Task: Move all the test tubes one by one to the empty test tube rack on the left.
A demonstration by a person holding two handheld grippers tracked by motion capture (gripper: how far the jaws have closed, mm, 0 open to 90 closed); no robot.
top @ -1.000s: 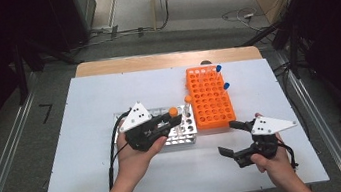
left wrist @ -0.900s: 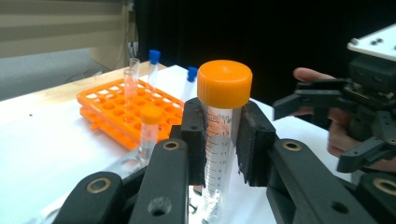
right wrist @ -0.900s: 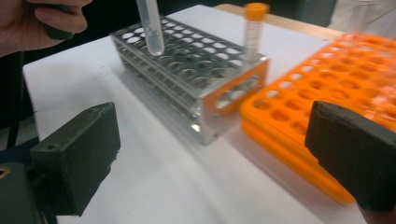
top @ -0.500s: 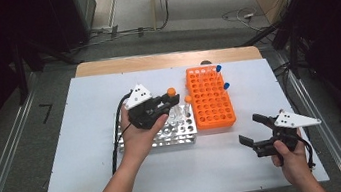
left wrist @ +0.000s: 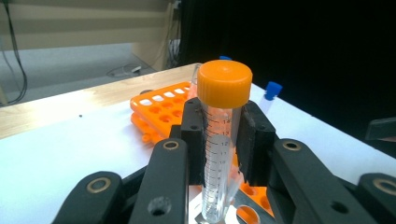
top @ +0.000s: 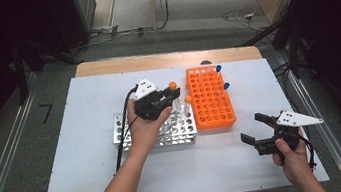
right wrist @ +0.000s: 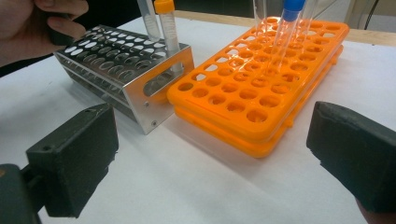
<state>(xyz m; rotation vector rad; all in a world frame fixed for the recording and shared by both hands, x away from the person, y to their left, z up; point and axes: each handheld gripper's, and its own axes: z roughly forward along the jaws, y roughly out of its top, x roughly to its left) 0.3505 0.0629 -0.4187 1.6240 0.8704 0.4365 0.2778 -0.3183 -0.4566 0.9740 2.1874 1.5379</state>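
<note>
Left hand-held gripper (top: 172, 94): clamped on a clear tube with an orange cap (left wrist: 223, 140) — both pads press its sides just under the cap, and the tube stands upright between them.
Held tube, place: above the far right corner of the metal rack (top: 183, 129), on the side that faces the orange rack; in the left gripper view its lower end reaches down to the metal rack's top, though whether it sits in a hole I cannot tell.
Second orange-capped tube (right wrist: 166, 28): stands upright in the metal rack at the corner nearest the orange rack, just beside the held tube.
Metal rack: lies on the white bench (top: 95, 182), its right end just beside the orange rack (top: 209, 101).
Blue-capped tubes (top: 226, 86): two, upright along the orange rack's right edge, toward its far end.
Right hand-held gripper (top: 253, 128): jaws wide apart with nothing between them — held low over the bench, near the close right corner of the orange rack and pointed toward it.
Left hand (top: 145, 127): over the metal rack, wrapped around its gripper's body.
</note>
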